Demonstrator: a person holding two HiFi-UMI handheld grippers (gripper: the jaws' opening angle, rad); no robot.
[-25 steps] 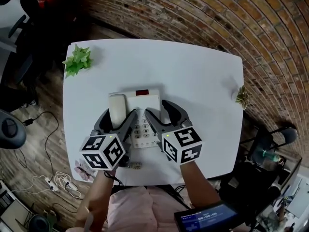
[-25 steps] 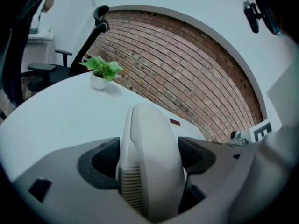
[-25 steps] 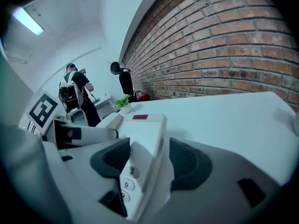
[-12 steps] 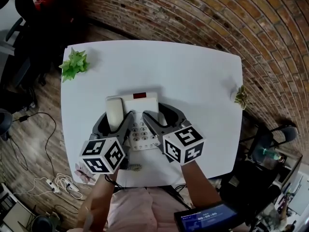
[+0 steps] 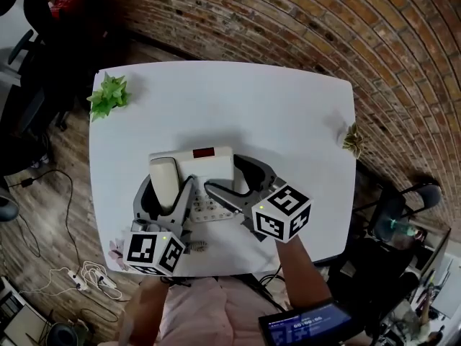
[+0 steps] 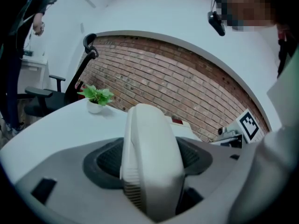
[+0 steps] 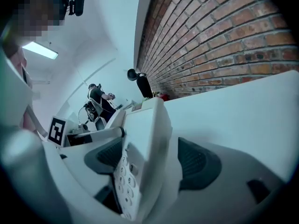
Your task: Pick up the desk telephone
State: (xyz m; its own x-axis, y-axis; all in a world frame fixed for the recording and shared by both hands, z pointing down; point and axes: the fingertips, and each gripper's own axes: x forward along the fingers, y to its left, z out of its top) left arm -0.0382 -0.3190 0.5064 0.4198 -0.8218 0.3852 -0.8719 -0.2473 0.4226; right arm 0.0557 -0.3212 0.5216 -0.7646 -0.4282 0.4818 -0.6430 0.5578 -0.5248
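Keypad [image 7: 124, 180] faces the right gripper view — handset [image 6: 150, 160] fills the left.

Handset [image 5: 164, 182] raised; right gripper [image 5: 223, 173] opened wider round telephone [image 5: 210, 163].

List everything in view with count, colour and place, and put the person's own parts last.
table: one, white, centre
desk telephone: one, cream, table's near middle
handset: one, cream, telephone's left side
potted plant: one, green, far left corner
dried plant: one, tan, table's right edge
brick wall: one, red-brown, beyond table
left gripper: one, grey, jaws just closed on handset
right gripper: one, grey, jaws just opened, telephone's right edge between them
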